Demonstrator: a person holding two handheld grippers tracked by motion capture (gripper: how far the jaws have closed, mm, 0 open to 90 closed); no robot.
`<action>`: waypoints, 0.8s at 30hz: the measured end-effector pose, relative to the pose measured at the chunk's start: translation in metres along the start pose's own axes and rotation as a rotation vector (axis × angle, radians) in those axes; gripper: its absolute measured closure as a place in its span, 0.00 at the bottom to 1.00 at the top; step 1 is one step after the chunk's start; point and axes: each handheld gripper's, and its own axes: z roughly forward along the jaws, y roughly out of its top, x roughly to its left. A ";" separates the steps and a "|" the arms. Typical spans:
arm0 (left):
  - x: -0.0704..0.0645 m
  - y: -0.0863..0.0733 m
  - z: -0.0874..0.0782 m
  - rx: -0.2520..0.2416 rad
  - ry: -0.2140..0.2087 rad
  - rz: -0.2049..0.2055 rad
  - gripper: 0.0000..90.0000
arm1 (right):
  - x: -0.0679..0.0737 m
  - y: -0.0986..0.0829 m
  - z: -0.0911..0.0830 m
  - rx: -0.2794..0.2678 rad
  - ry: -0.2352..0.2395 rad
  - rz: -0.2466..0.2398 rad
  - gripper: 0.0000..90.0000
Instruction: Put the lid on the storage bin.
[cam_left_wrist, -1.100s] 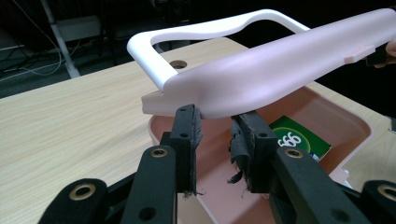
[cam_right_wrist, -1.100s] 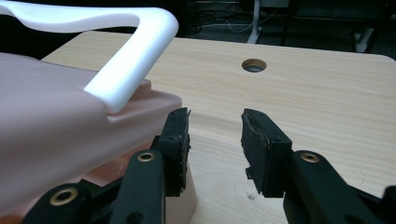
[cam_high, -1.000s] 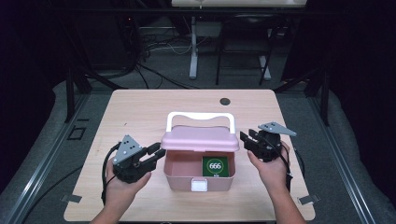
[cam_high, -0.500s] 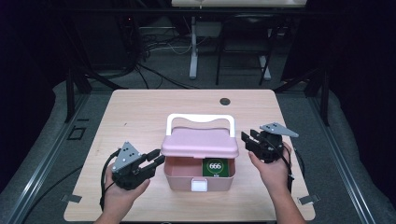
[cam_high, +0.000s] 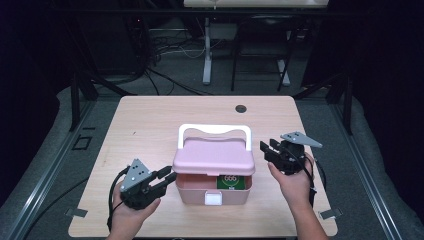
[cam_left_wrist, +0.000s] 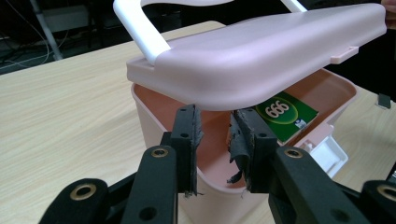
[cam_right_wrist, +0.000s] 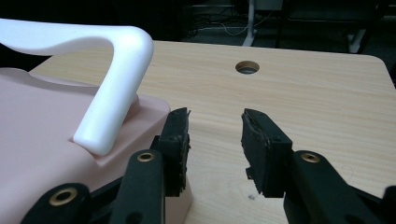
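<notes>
A pink box (cam_high: 192, 192) with a white handle (cam_high: 214, 129) stands at the table's near middle. Its lid (cam_high: 215, 157) is tilted, partly lowered over the opening. Inside lies a green card (cam_high: 231, 180) marked 666, also in the left gripper view (cam_left_wrist: 285, 114). A white latch (cam_high: 213, 199) sits on the front wall. My left gripper (cam_high: 167, 176) is at the box's left end, jaws a little apart (cam_left_wrist: 215, 116) just under the lid's edge, by the box's rim. My right gripper (cam_high: 267, 147) hovers open beside the lid's right end (cam_right_wrist: 215, 119), touching nothing.
The wooden table (cam_high: 150, 125) has a round cable hole (cam_high: 241, 108) at its far middle. Bare tabletop lies behind and on both sides of the box. Beyond the far edge are desk legs (cam_high: 206, 55) and cables on a dark floor.
The lid has come down further over the box. My left gripper has shifted toward the near edge and now points at the box's left end. The right gripper has barely moved.
</notes>
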 end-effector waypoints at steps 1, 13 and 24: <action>0.000 -0.001 0.000 0.002 -0.001 0.003 0.79 | 0.000 0.000 0.000 0.008 0.003 -0.001 0.68; -0.003 -0.013 0.000 0.018 -0.007 0.004 0.79 | -0.001 0.000 0.000 0.016 0.003 -0.001 0.68; -0.005 -0.025 0.003 0.055 -0.013 0.008 0.80 | -0.001 0.000 0.000 0.029 0.000 -0.004 0.68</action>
